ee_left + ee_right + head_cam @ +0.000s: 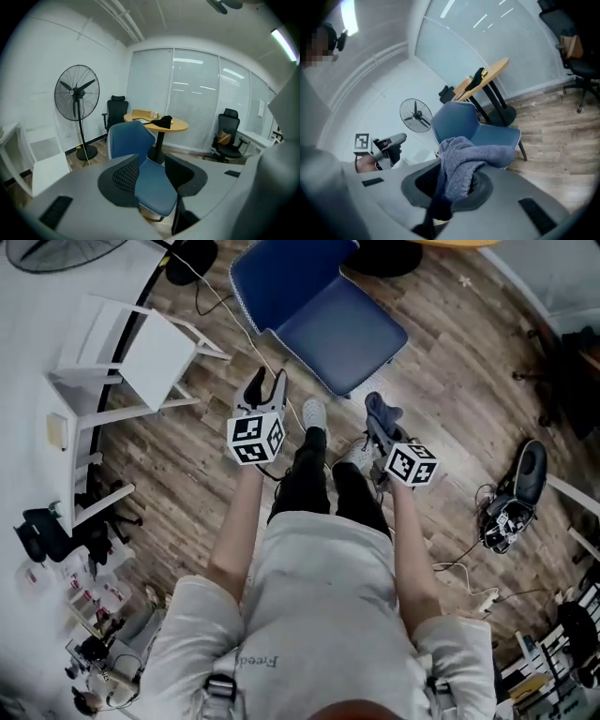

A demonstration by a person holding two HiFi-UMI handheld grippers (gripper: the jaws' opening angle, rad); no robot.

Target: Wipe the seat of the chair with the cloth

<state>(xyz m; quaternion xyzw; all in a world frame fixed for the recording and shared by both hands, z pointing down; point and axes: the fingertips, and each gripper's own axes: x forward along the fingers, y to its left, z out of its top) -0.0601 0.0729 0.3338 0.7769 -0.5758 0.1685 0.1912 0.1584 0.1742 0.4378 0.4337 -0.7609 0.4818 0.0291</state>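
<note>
Right gripper is clamped on the cloth. In its own view the grey-blue knit cloth is bunched between the jaws and flops over the top, so it's a solid pinch. It's hanging in the air at about 1 o'clock from the person's body, well short of the seat.

Left gripper is spread with nothing in it. In the left gripper view you just look through the gap at the blue chair.

The chair sits at 12 o'clock from the person, seat facing them, backrest on the far side. The seat looks bare and nothing is touching it.

So I'd say we're at the approach step: cloth in hand, wiping not started. The next move would be to reach the right gripper forward toward 12 o'clock and drop it until the loose part of the cloth lies flat on the seat, then sweep across. My guess is the trick is pressing with cloth, not the jaw tips. The free left gripper could steady the backrest if the chair slides on the wood floor.

Further out: pedestal fan at 10 o'clock in the left gripper view, and a round wooden table behind the chair at 12.
</note>
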